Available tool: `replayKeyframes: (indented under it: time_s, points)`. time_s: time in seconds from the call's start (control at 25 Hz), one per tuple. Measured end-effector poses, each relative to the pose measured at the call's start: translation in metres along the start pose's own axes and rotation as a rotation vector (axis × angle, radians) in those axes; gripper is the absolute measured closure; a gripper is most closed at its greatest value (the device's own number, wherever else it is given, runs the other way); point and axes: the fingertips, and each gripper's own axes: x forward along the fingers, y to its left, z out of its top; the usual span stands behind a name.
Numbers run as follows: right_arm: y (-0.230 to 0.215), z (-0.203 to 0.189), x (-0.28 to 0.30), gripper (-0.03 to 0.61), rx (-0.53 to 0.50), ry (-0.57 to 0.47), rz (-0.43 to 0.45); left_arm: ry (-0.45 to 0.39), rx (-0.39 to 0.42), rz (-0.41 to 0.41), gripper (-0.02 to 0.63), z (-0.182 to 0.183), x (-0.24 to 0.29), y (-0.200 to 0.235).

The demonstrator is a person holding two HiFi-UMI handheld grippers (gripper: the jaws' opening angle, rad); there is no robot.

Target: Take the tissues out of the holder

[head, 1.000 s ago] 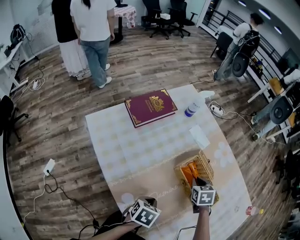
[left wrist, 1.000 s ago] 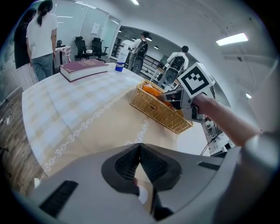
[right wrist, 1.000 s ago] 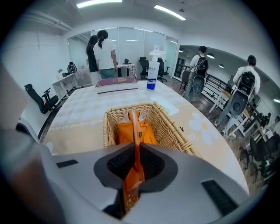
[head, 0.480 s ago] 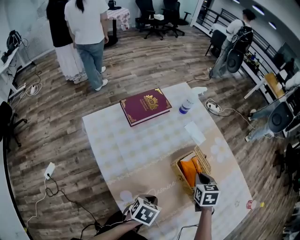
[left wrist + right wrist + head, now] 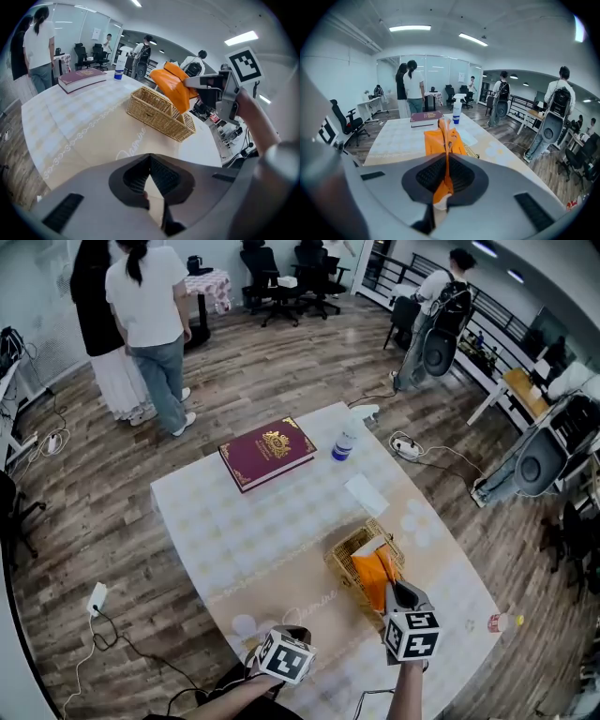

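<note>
Orange tissue pack point(image 5: 377, 575) has lifted higher out of the woven wicker basket point(image 5: 346, 553), its soft crinkly wrap pinched tight in the right gripper point(image 5: 446, 159) just above the basket. Left gripper point(image 5: 150, 157) sits near the basket, jaws together, empty.

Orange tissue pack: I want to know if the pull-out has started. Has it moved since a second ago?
Yes. The orange tissue pack has risen out of the wicker basket, clamped in the right gripper; earlier it lay inside.

We see a curly word point(image 5: 130, 147) on the tablecloth point(image 5: 84, 122) and gold print point(image 5: 278, 440) on the red book point(image 5: 253, 460), but we cannot read either one.
</note>
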Motion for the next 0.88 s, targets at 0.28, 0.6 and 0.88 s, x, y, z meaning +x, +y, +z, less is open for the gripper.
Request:
replayKeyframes:
  time_s: [0.28, 0.6, 0.88]
  points:
    - [0.004, -0.018, -0.037, 0.561, 0.035, -0.014, -0.009, 0.002, 0.030, -0.021, 0.609, -0.011, 0.002, -0.024]
    - [0.021, -0.052, -0.087, 0.561, 0.026, 0.003, -0.003, 0.005, 0.072, -0.052, 0.609, -0.026, 0.006, -0.059]
    - [0.037, -0.109, -0.114, 0.563, 0.096, 0.053, 0.018, 0.025, 0.121, -0.054, 0.609, -0.053, 0.012, -0.083]
